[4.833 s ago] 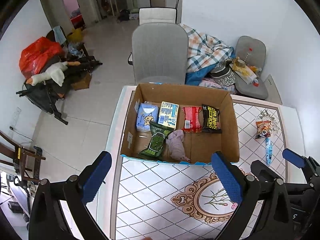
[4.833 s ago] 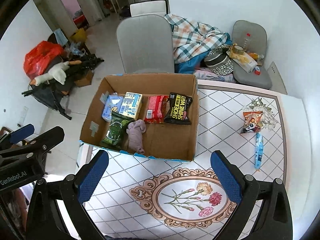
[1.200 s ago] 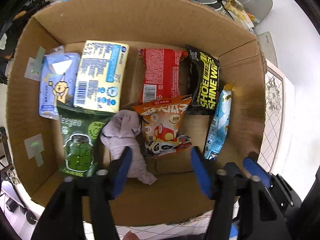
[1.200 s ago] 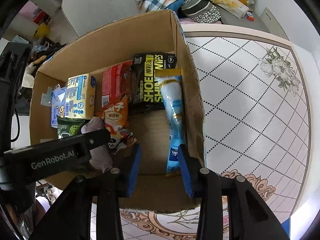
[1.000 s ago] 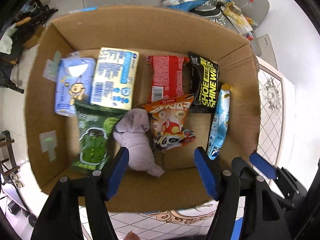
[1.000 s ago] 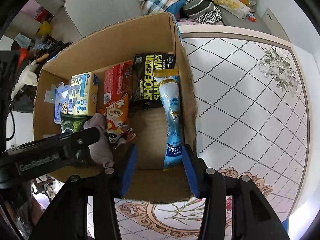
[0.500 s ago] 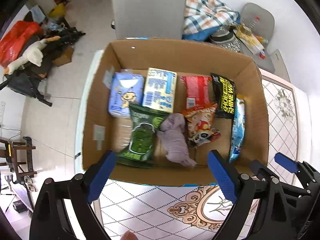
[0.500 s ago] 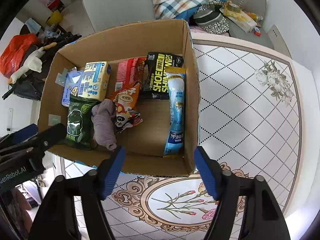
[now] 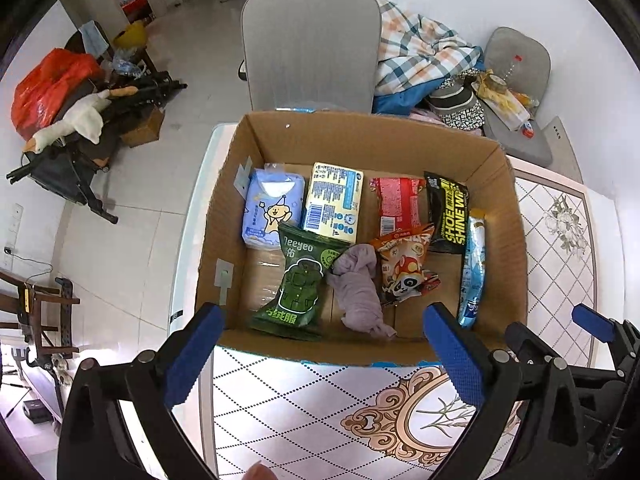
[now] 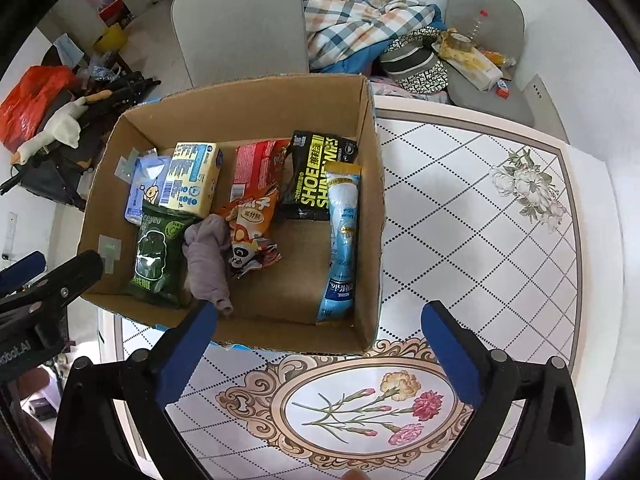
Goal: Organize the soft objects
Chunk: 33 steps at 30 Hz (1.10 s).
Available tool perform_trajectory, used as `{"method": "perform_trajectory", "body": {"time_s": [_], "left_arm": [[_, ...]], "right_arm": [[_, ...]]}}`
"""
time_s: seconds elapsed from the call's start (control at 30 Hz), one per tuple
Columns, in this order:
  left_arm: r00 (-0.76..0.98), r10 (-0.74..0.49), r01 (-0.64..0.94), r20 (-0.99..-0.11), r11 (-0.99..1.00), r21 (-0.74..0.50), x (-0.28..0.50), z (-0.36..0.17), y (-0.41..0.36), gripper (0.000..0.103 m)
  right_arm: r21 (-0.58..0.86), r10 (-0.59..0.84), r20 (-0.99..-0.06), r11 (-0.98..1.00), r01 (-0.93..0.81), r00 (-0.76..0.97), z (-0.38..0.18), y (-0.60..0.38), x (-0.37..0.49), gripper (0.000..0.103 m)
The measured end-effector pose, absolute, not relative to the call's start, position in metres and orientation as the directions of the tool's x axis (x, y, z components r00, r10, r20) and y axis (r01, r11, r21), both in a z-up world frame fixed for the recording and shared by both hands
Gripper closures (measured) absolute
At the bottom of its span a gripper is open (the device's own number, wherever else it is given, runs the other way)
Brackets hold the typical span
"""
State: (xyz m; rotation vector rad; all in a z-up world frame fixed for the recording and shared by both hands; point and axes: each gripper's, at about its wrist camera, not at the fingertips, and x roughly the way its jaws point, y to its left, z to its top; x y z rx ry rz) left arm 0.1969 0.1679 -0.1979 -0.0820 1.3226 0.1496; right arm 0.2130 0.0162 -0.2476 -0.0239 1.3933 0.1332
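A cardboard box (image 9: 360,136) (image 10: 376,220) stands on the patterned table. Inside lie an orange panda snack bag (image 9: 404,264) (image 10: 252,232), a long blue packet (image 9: 474,264) (image 10: 342,240) by the right wall, a grey cloth (image 9: 360,292) (image 10: 208,256), a green pack (image 9: 300,284), a black pack (image 9: 450,212), a red pack (image 9: 398,204), a yellow pack (image 9: 334,200) and a light blue pack (image 9: 270,208). My left gripper (image 9: 324,348) is open and empty, above the box's near edge. My right gripper (image 10: 320,344) is open and empty, above the near edge too.
A grey chair (image 9: 312,44) stands behind the box. Another chair (image 10: 484,52) at the far right holds a plaid blanket (image 10: 360,12) and clutter. A red bag (image 9: 44,84) and a stuffed goose (image 9: 76,120) lie on the floor at left. The table (image 10: 500,220) extends right of the box.
Both grippers have pulled back up out of the box and opened wider. The orange snack bag and the blue packet, on the table 4.8 s ago, lie in the box.
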Motion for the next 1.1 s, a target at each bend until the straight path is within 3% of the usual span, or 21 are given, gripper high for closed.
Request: {"method": "perform_trajectory", "body": {"time_s": [0.27,0.6,1.1], "left_arm": [[0.312,0.05,-0.141,-0.949,0.99,0.006,0.165,-0.143,0.152,0.0],[0.417,0.045,-0.121,-0.908,0.993,-0.007,0.117,-0.064,0.133,0.0],[0.471,0.051,-0.135,-0.881,0.991,-0.015,0.058,-0.008,0.124,0.0]], "right_arm": [[0.096,0.118,-0.973,0.988,-0.12,0.197,-0.208,0.004,0.187,0.0],[0.115,0.156,-0.934,0.983,-0.141,0.32,-0.117,-0.02,0.127,0.0],[0.103,0.174,-0.868,0.979,-0.175,0.466,-0.013,-0.035,0.055,0.0]]}}
